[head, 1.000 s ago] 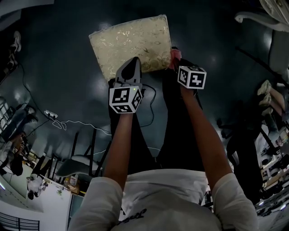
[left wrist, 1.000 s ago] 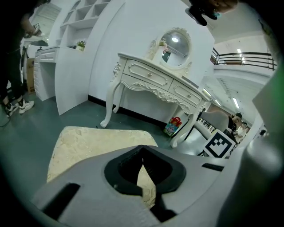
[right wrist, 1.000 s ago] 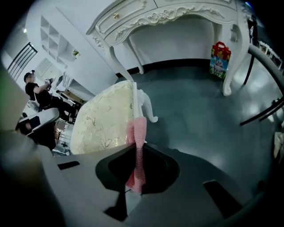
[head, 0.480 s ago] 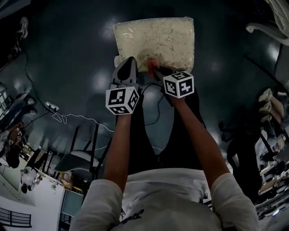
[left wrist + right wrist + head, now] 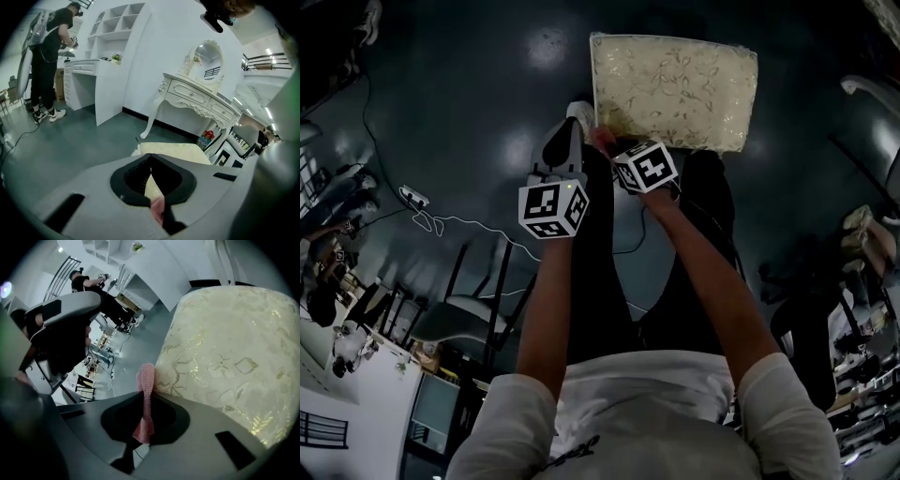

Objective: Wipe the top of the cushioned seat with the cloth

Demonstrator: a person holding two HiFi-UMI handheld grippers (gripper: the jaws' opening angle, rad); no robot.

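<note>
In my views: cushioned seat (image 5: 673,91), cream with a gold leaf-and-vine pattern; cloth (image 5: 145,399), plain pink, fine knit texture; floor (image 5: 469,112), dark grey-green; dressing table (image 5: 197,96), white with carved scrollwork.

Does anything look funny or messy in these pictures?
Only one thing: the pink knitted cloth is pinched into a thin strip in the right gripper, at a corner of the cream patterned cushioned seat, not spread flat on top. Nothing looks spilled or broken.
</note>
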